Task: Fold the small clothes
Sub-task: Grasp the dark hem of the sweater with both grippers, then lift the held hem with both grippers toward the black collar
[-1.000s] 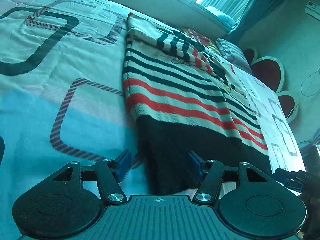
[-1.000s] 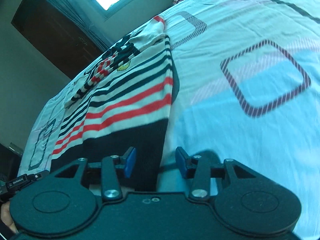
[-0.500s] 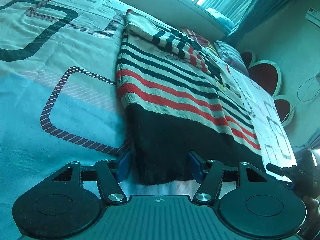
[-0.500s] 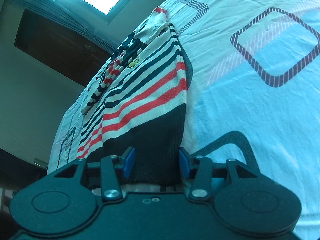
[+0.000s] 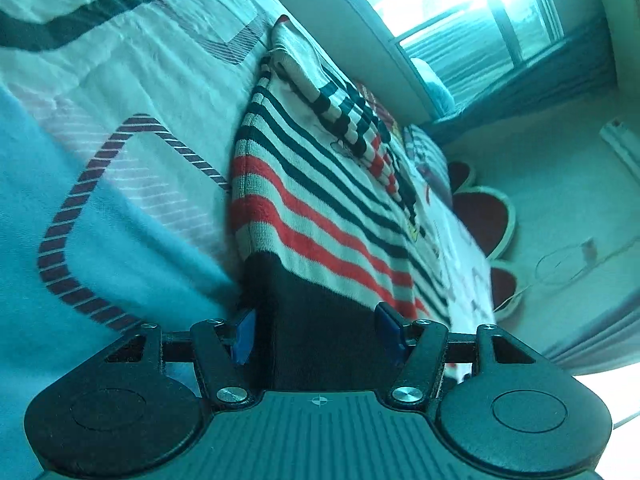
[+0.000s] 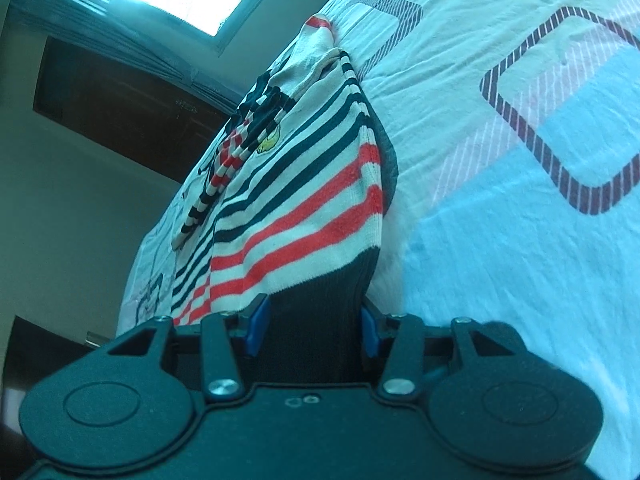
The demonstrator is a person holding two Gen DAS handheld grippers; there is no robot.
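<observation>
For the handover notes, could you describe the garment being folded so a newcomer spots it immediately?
On the bed sheet printed with rounded squares lies one knitted sweater. It is cream with navy and red stripes and a dark hem band, unlike the pale sheet around it.

You have one striped knit sweater (image 5: 320, 216) on bed, black hem band nearest you, one sleeve (image 5: 340, 112) folded across chest. One printed bedsheet (image 5: 120, 208) under it. Two grippers in your hands: left gripper (image 5: 316, 334), right gripper (image 6: 312, 330), two blue-padded fingers (image 5: 243, 336) on each. Two red heart-shaped cushions (image 5: 484, 216) on floor beside bed. One window (image 5: 460, 20) behind. One folded checked item at bed head, kind unclear.
</observation>
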